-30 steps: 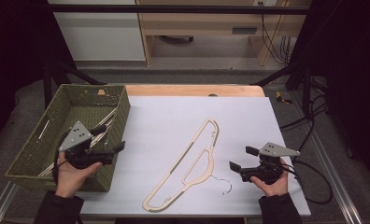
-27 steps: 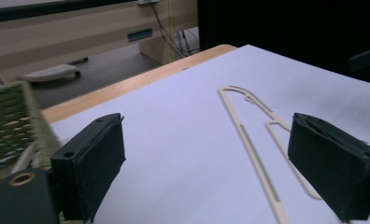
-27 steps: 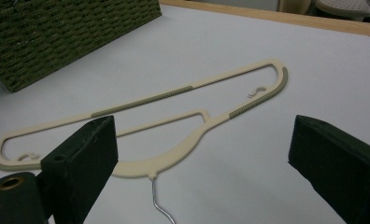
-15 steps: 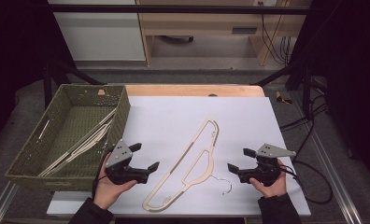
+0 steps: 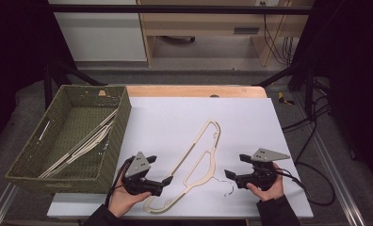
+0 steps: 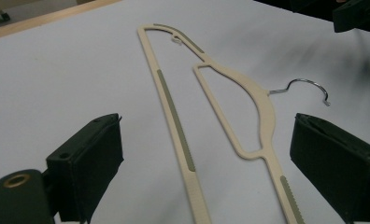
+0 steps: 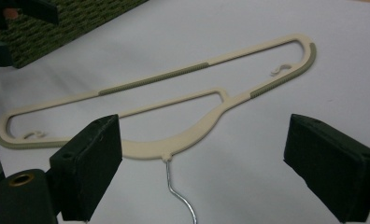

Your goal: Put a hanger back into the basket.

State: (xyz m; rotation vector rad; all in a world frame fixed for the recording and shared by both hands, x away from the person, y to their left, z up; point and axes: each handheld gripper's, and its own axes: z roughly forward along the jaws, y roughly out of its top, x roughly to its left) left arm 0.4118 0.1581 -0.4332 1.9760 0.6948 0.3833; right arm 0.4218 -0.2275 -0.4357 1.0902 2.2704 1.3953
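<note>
Both grippers spread; left gripper (image 5: 162, 175) moved from basket (image 5: 31, 170) to hanger (image 5: 194, 160).

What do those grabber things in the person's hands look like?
Each hand holds a black tool. The left gripper and the right gripper each have two chunky black jaws with flat square pads. A grey three-cornered plate sits on top of each. A black cable trails from the right one. A small brass-coloured ring sits near the jaw base. The sleeves are dark.
</note>
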